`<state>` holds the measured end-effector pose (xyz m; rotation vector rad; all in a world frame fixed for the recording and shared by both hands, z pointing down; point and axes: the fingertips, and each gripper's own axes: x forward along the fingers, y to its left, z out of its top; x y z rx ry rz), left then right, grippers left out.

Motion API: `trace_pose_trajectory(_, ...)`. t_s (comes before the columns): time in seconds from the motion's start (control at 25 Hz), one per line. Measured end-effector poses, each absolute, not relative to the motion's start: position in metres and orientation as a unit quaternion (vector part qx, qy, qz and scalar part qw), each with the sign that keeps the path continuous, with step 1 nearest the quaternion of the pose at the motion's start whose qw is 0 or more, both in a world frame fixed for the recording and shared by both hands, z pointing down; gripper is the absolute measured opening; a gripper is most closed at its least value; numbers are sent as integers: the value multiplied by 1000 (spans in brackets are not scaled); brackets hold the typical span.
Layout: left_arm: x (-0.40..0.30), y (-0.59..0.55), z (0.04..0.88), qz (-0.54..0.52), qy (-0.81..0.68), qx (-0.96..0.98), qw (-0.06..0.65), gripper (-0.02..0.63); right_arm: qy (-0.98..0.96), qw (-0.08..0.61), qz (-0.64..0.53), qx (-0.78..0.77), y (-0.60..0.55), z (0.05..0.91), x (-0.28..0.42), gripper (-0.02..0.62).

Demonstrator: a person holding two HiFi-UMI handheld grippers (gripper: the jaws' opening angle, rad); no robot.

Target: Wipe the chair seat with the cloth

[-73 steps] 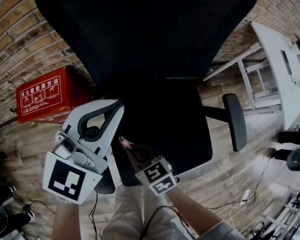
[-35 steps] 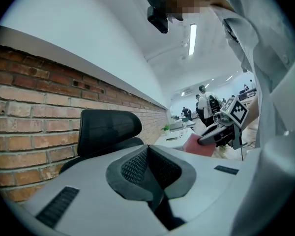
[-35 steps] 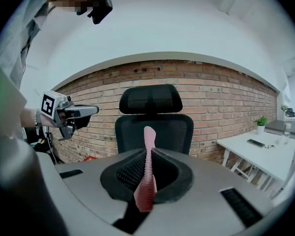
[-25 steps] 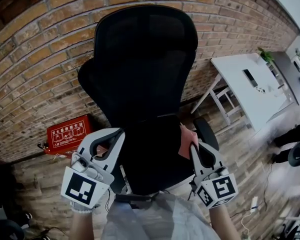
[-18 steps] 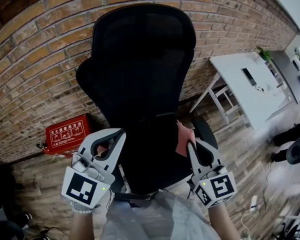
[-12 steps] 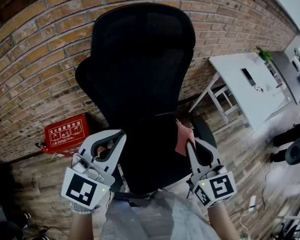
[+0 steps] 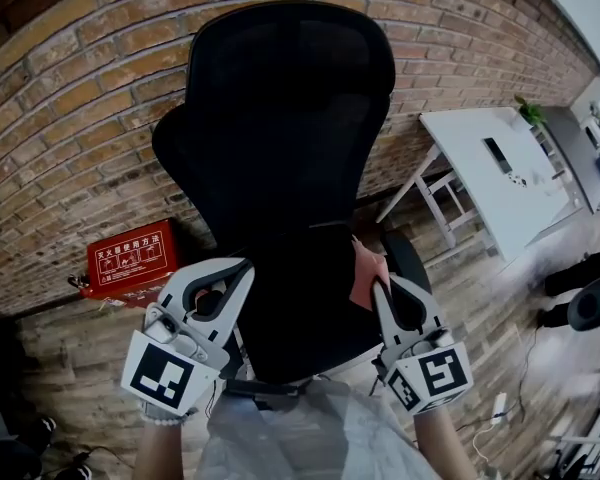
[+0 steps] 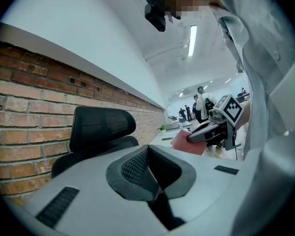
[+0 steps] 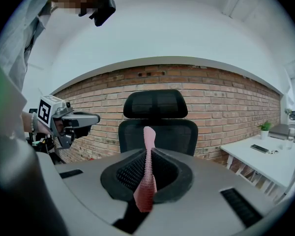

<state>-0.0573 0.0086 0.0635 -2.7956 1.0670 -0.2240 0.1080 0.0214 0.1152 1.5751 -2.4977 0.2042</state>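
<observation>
The chair (image 7: pixel 280 118) stands against the brick wall (image 7: pixel 60 118), and from the head view its black seat (image 7: pixel 300 308) melts into the black back, so the line between them is hard to find. The seat's front edge is cut off by the person's pale clothing, and both grippers cover its front corners. The right armrest (image 7: pixel 408 256) shows only as a dark sliver behind the cloth (image 7: pixel 366 273) and the right gripper (image 7: pixel 378 288). No view shows the chair's base.

The right gripper's claw is pinching the pink cloth. In the right gripper view the cloth comes edge-on, a thin strip running up from between the pads, its long axis upright and its free tip leaning a little left in front of the chair back. In the left gripper view the same cloth shows broadside, a flat sheet sticking out of the claw tips. In the head view it points away from the person toward the chair back, over the right side of the seat, just beside the armrest. I cannot tell whether it touches the seat.

The left gripper (image 7: pixel 238 268) hangs at the seat's left front, its claw pressed together with nothing between the pads.
</observation>
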Motion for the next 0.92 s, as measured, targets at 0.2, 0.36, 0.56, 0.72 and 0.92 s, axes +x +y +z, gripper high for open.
trace_pose_trajectory(0.2,-55,10,64,-74,350,-931,73,18,-841,92,67,528,23,115,107,50)
trace_pose_trajectory(0.36,-54,13,66,-71,349,-932,66,18,-842,95,68,527,26,116,107,50)
trace_pose_trajectory(0.56,-51,15,68,-73,346,-933,64,18,-841,95,71,528,28,117,108,50)
trace_pose_trajectory(0.72,-48,18,69,-79,339,-935,70,18,-842,98,73,525,30,119,108,49)
trace_pose_trajectory(0.92,-43,19,71,-92,330,-936,85,18,-843,99,75,524,31,121,109,49)
